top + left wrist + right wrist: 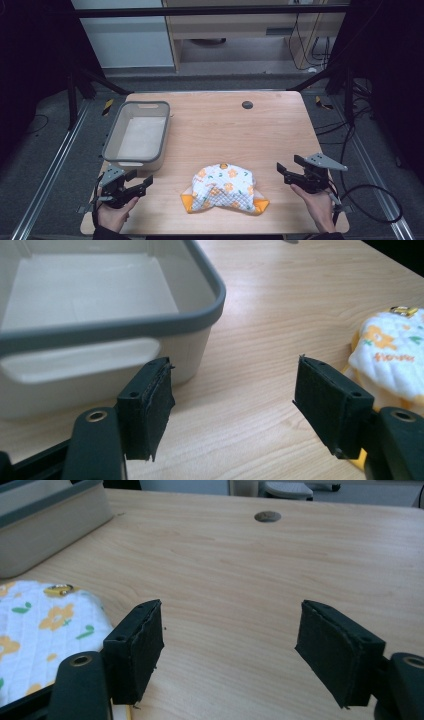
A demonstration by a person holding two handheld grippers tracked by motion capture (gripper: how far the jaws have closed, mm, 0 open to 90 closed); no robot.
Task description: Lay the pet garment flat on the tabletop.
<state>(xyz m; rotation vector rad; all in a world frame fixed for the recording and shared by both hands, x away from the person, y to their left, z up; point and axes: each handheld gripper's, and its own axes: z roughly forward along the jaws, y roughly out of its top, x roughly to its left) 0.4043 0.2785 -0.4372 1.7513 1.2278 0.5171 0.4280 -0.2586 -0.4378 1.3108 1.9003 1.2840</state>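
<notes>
High view: a quilted white cloth (223, 188) printed with orange flowers lies bunched on the pale wooden table (220, 125) near its front edge, its long axis running left to right, with orange lining poking out at both lower corners. It sits between the two grippers, apart from each. The left gripper (141, 182), held in the person's left hand (116, 214), has its fingers spread wide with nothing between them, just in front of a rectangular plastic bin (114, 141) with a rounded grey rim and off-white walls. The right gripper (285, 172), in the right hand (317, 202), is likewise spread and empty. A small dark round grommet (247, 104) is set in the table towards its far edge. In the right gripper view, a small metal ring (60, 589) lies on the cloth's edge.
</notes>
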